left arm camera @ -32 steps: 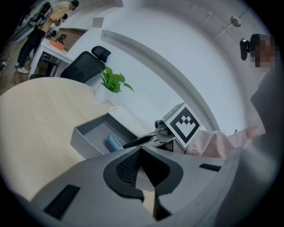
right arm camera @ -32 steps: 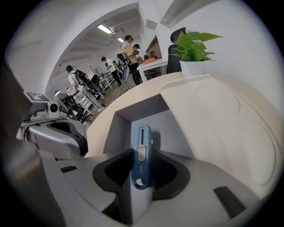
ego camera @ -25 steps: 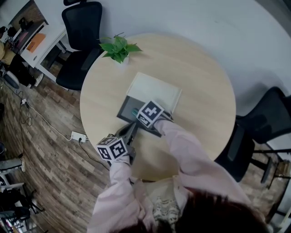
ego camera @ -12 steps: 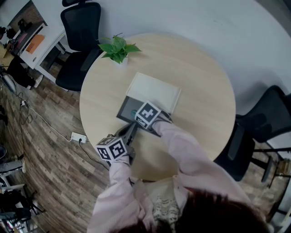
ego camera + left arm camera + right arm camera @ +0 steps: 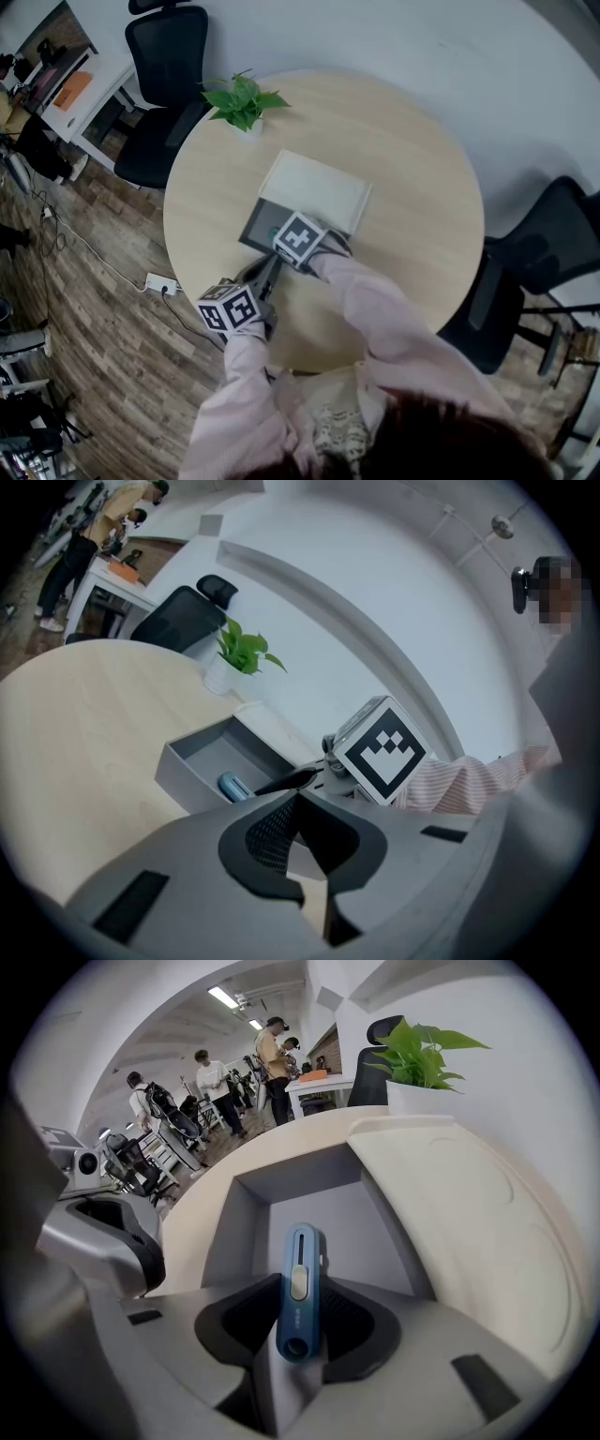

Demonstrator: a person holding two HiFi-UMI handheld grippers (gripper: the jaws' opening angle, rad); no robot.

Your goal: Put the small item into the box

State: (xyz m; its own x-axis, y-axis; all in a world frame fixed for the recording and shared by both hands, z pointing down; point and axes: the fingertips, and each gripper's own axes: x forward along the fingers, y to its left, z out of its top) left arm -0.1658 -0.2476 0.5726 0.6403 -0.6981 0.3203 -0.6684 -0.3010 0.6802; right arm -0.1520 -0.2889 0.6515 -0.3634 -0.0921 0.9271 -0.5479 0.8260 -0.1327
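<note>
Pinching the small blue item (image 5: 300, 1251) in the right gripper (image 5: 298, 1283) by its near end, with the far end down inside the open grey box (image 5: 300, 1174). Holding the left gripper (image 5: 299, 795) pressed together, empty, near-left of the box.

The long sleeves (image 5: 375, 309) are pale pink with fine stripes. The grey left gripper (image 5: 296, 796) and right gripper (image 5: 298, 1314) bear black-and-white marker cubes (image 5: 300, 239).

Potted plant (image 5: 242, 101) on round table (image 5: 412, 187), chairs (image 5: 169, 56) nearby.
</note>
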